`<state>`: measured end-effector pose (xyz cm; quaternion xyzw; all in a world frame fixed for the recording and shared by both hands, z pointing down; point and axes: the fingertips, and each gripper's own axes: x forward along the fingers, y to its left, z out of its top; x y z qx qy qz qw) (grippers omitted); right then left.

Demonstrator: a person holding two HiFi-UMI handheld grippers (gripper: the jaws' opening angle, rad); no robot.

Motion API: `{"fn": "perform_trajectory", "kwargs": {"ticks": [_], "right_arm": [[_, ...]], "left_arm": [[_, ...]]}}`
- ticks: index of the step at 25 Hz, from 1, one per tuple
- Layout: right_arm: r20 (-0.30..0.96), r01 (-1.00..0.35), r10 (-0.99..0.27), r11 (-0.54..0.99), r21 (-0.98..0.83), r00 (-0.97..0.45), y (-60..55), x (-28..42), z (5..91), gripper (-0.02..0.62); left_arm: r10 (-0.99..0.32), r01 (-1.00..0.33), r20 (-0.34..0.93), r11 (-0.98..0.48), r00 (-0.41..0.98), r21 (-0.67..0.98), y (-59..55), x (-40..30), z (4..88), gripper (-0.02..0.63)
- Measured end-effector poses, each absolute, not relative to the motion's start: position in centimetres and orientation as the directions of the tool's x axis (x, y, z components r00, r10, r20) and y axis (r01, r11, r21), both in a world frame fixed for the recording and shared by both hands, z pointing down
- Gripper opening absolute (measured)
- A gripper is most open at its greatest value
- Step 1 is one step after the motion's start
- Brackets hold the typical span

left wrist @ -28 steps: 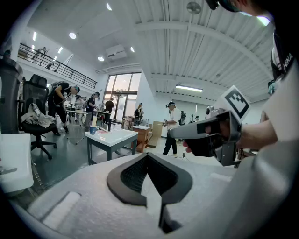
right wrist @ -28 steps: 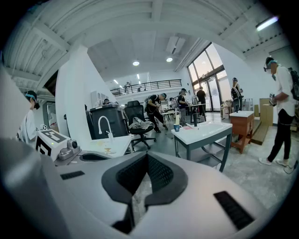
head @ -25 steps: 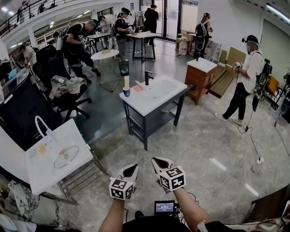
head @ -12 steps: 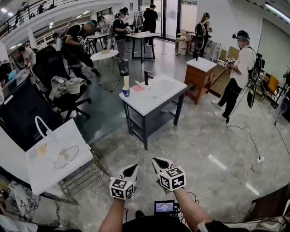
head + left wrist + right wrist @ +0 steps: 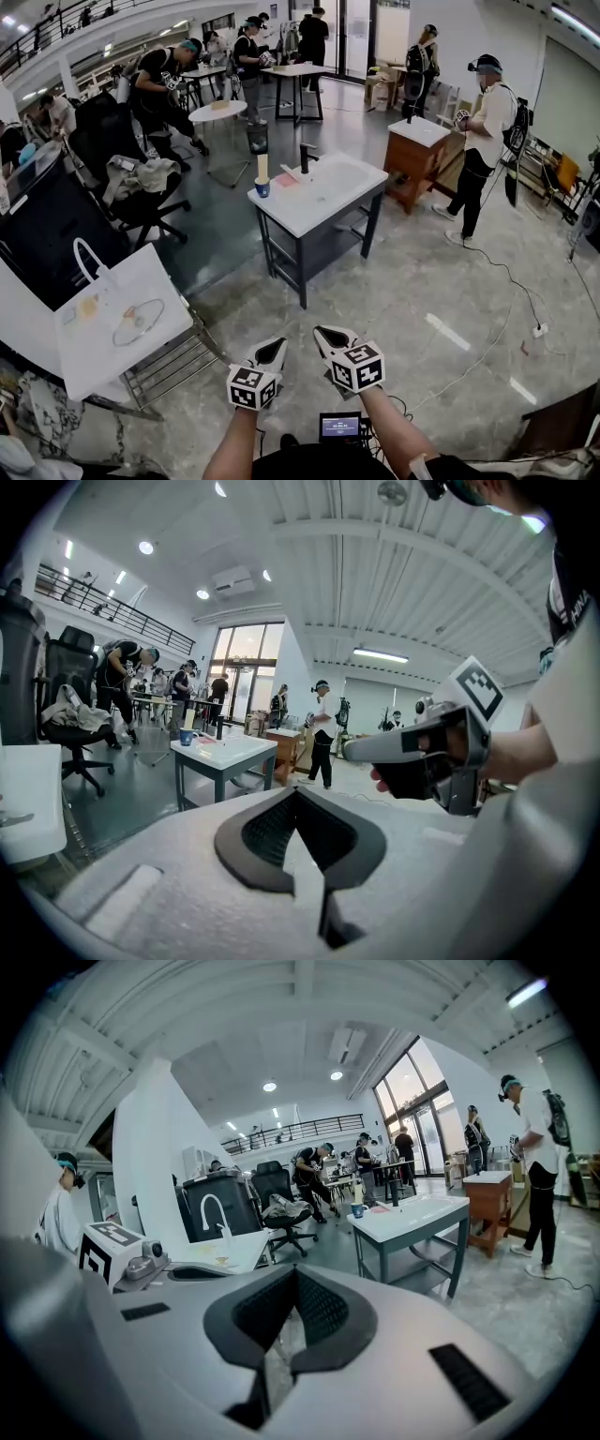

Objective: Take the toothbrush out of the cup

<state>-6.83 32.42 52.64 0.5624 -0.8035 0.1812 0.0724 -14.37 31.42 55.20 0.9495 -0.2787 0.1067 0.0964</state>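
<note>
Left gripper (image 5: 271, 352) and right gripper (image 5: 329, 337) held side by side above the floor. Jaws of each closed tip to tip, nothing gripped. Toothbrush (image 5: 262, 169) upright in blue cup (image 5: 262, 190) at far left corner of sink table (image 5: 314, 214) — well apart from both grippers.

r gripper (image 5: 295, 1272) jaws together, empty; blue cup (image 5: 357, 1210) on sink table (image 5: 427, 1213) ahead.

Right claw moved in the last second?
No. The right claw sits at the same spot above the small screen, beside the left claw.
</note>
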Motion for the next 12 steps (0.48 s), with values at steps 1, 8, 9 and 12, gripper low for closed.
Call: {"fn": "perform_trajectory", "kwargs": {"ticks": [1, 8, 9, 12], "right_arm": [[0.321, -0.93, -0.877, 0.303, -0.21, -0.358, 32.4, -6.8, 52.6, 0.008], [0.323, -0.924, -0.87, 0.316, -0.214, -0.372, 32.7, -6.4, 53.0, 0.008], [0.324, -0.923, -0.869, 0.318, -0.215, -0.374, 32.7, -6.3, 53.1, 0.008], [0.327, -0.922, -0.866, 0.32, -0.219, -0.378, 32.8, -5.8, 53.2, 0.008]], "left_arm": [[-0.509, -0.55, 0.257, -0.826, 0.822, 0.124, 31.4, -14.3, 55.2, 0.009], [-0.507, -0.551, 0.265, -0.824, 0.82, 0.13, 31.7, -13.9, 55.5, 0.009], [-0.506, -0.551, 0.269, -0.825, 0.82, 0.129, 31.8, -13.8, 55.6, 0.009], [-0.504, -0.55, 0.275, -0.826, 0.819, 0.126, 31.9, -13.3, 55.8, 0.009]]}}
